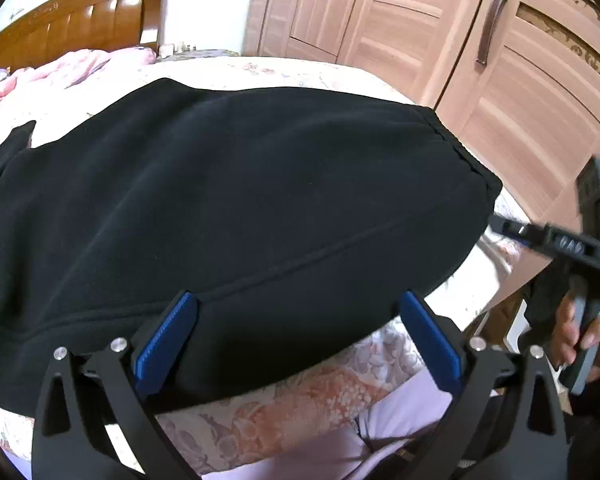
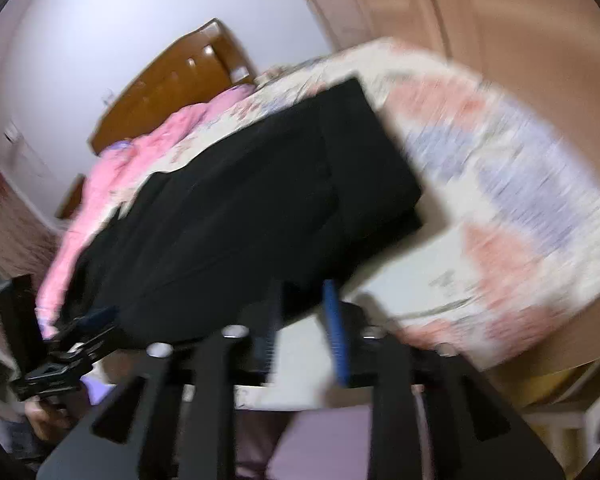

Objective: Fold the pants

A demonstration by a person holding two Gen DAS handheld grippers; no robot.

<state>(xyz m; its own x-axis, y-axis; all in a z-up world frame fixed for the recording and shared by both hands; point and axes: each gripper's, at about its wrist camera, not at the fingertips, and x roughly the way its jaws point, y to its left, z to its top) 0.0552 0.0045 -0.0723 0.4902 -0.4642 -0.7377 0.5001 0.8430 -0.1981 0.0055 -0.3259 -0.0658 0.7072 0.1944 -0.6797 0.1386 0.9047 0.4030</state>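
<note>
bed [image 1: 308,76]: floral sheet; black pants [image 1: 228,208] are laid across it, already doubled.
pants: judged soft, thick, limp, light; best taken at the waistband [image 1: 456,144] or the near folded edge.
left tongs [image 1: 300,340]: spread wide, straddling the near edge, nothing clamped.
right tongs [image 2: 300,332]: part open, blurred; no grip is made out.
views: the waistband is resolved only by the left view; the pants' square far end [image 2: 380,152] only by the right.

Black fleece pants [image 1: 228,208], seemingly folded; flat on floral bedspread [image 1: 300,400]

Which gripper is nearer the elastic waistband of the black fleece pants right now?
Right. The right gripper reaches in beside the gathered elastic waistband at the pants' end. The left gripper hangs wide open over the near edge, further along from it.
</note>
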